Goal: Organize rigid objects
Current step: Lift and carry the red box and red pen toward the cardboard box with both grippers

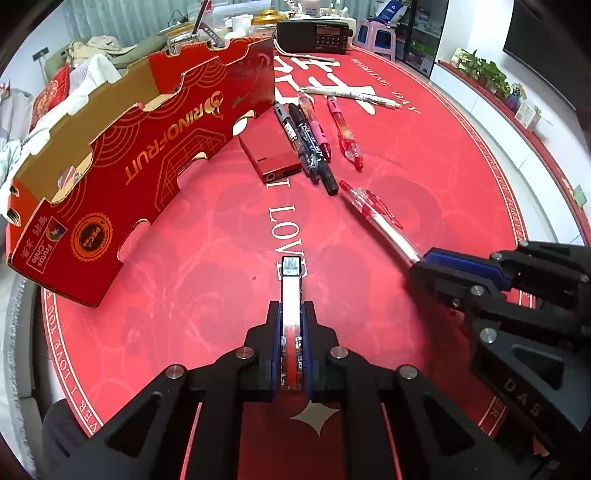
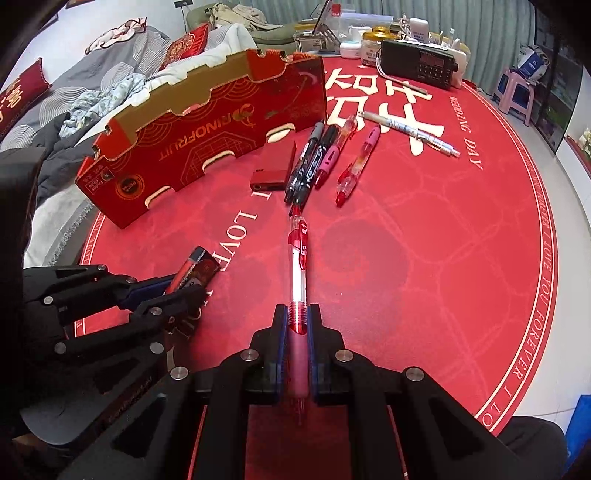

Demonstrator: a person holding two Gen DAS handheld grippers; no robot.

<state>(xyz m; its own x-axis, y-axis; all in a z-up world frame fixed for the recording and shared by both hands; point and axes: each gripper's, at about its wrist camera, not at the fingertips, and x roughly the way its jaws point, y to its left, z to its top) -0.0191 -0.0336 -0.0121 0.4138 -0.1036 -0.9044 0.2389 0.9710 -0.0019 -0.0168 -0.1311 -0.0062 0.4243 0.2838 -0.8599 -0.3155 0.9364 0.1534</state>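
Observation:
My left gripper [image 1: 291,310] is shut on a small flat case [image 1: 291,280], held on edge with its white narrow side up; in the right wrist view the case [image 2: 197,267] looks dark red and black between the left gripper [image 2: 184,286] fingers. My right gripper [image 2: 297,314] is shut on the pink grip end of a clear red pen [image 2: 298,254], whose tip points toward a row of pens [image 2: 314,162]. In the left wrist view the right gripper [image 1: 421,264] holds that pen [image 1: 376,214] just above the red table mat [image 1: 207,258].
A red cardboard fruit box [image 1: 147,147] stands open-topped at the left. Beside it lie a small red case [image 1: 269,155], two black markers [image 1: 306,147], a pink pen [image 1: 316,125] and a red pen [image 1: 345,133]. A white pen [image 1: 354,94] and a black radio [image 1: 314,35] lie farther back.

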